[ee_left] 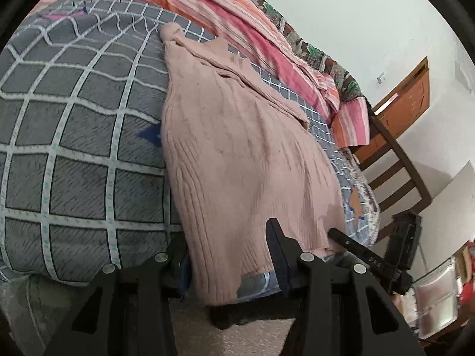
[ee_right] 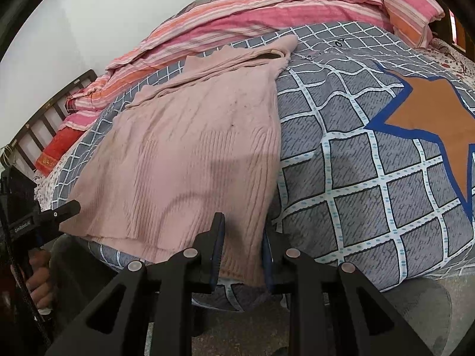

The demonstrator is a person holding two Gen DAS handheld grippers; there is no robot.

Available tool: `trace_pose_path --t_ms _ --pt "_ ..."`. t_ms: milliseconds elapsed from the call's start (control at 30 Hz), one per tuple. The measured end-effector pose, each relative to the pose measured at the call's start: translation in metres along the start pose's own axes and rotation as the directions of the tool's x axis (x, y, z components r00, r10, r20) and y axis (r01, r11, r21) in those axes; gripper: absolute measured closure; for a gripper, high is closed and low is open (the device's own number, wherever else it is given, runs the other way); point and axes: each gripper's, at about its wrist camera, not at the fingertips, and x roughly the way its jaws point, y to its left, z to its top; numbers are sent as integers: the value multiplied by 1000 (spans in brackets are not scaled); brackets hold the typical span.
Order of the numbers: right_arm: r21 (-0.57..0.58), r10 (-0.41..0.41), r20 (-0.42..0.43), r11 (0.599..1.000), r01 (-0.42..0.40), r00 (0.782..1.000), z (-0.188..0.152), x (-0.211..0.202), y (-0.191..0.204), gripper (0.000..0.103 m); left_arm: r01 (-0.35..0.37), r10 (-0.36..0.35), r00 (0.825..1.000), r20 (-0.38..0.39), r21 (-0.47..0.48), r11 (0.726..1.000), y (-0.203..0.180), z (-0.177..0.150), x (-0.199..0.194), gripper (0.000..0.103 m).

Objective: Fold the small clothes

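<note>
A pink ribbed knit sweater (ee_left: 237, 145) lies flat on the grey checked bedspread (ee_left: 74, 148), its hem hanging over the bed's near edge and its sleeves folded across the far end. My left gripper (ee_left: 228, 264) is open, its fingers on either side of one hem corner. My right gripper (ee_right: 242, 255) is open around the other hem corner of the sweater (ee_right: 190, 154). Each gripper also shows at the edge of the other's view: the right gripper (ee_left: 356, 246) and the left gripper (ee_right: 59, 210).
A pink and orange striped quilt (ee_right: 252, 17) is bunched along the far side of the bed, with a striped pillow (ee_right: 409, 9) at the right. An orange star with a blue border (ee_right: 430, 112) is printed on the bedspread. A wooden chair (ee_left: 394, 160) stands by the bed.
</note>
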Motion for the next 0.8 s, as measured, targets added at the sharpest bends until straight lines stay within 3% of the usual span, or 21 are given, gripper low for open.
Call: trace_pose_path --t_ms 100,233,367,667,800 --pt "6 19 -4 1000 -19 1000 1 -1 0 95 -13 13 1000 22 6 1000 0 2 -5 69" --pt "35 73 29 997 -74 997 7 -11 1 97 -46 46 997 58 5 999 2 10 -13 95" --pt "79 128 77 988 -134 989 20 -22 3 97 -86 88 994 61 -30 996 9 21 -14 96" --pt "58 143 165 986 -155 976 51 -44 16 97 -103 100 984 145 11 995 -13 46 -31 96" --pt "73 156 214 982 -175 964 67 -51 14 97 -152 147 974 173 16 988 -23 64 -34 96"
